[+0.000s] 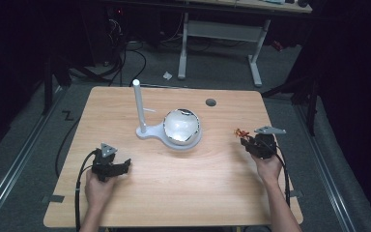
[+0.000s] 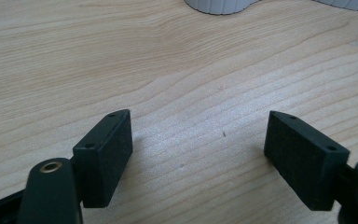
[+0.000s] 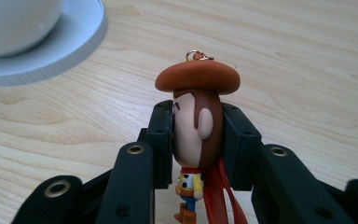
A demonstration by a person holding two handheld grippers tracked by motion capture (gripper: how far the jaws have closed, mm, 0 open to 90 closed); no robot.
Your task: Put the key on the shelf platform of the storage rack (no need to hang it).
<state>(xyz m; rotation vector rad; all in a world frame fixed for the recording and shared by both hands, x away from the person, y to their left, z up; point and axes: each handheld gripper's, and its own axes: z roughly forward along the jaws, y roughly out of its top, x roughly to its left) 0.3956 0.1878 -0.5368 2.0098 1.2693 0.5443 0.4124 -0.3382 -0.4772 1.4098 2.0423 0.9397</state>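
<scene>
We've got the cowboy keychain [image 3: 196,126] clamped by its head in the right claw [image 3: 198,140], left claw [image 2: 198,149] wide and empty, so next we probably hang it on the white post [image 1: 138,104].

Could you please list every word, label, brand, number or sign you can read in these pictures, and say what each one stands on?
None: no readable text in any view.
Cowboy figurine, held in the right hand-held gripper: no lettering.
White stand with its shiny bowl: plain, no label.
Wooden table: bare grain, no marks.
</scene>
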